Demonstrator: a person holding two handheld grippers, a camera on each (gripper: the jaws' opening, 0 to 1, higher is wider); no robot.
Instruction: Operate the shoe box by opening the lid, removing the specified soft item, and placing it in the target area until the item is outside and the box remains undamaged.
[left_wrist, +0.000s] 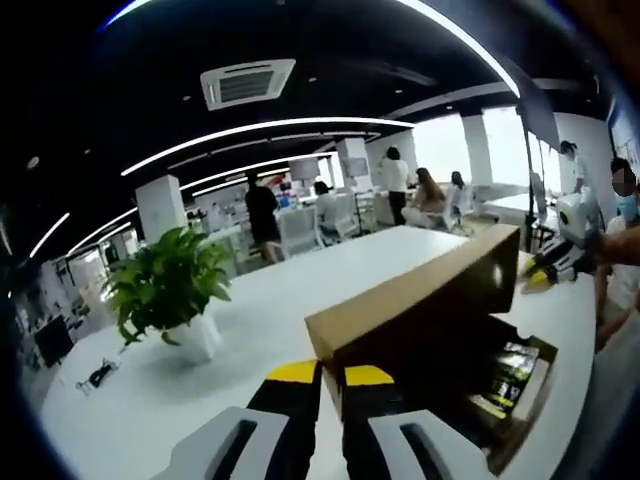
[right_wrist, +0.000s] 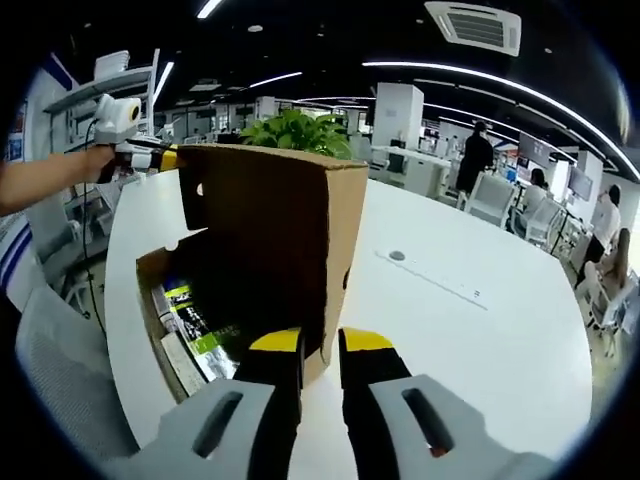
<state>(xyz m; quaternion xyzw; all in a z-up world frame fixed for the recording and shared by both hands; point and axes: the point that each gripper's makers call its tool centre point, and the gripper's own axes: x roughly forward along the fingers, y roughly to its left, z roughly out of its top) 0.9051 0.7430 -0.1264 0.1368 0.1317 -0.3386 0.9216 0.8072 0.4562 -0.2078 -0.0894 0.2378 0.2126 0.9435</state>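
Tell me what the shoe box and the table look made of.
Shoe box: looks like brown corrugated cardboard, matte; the lid's flat panels, folded edges and a punched hole suggest it. Table: a smooth white top with a slight sheen, likely laminate or painted board; the look does not settle which.

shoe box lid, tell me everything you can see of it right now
The brown cardboard shoe box lid stands raised, hinged upright over the open box base on the white table. It is plain corrugated-looking cardboard with folded side flaps and a small round hole near one corner. Each gripper's yellow-tipped jaws meet a lid edge: the right gripper at the near end, the left gripper at the far corner.
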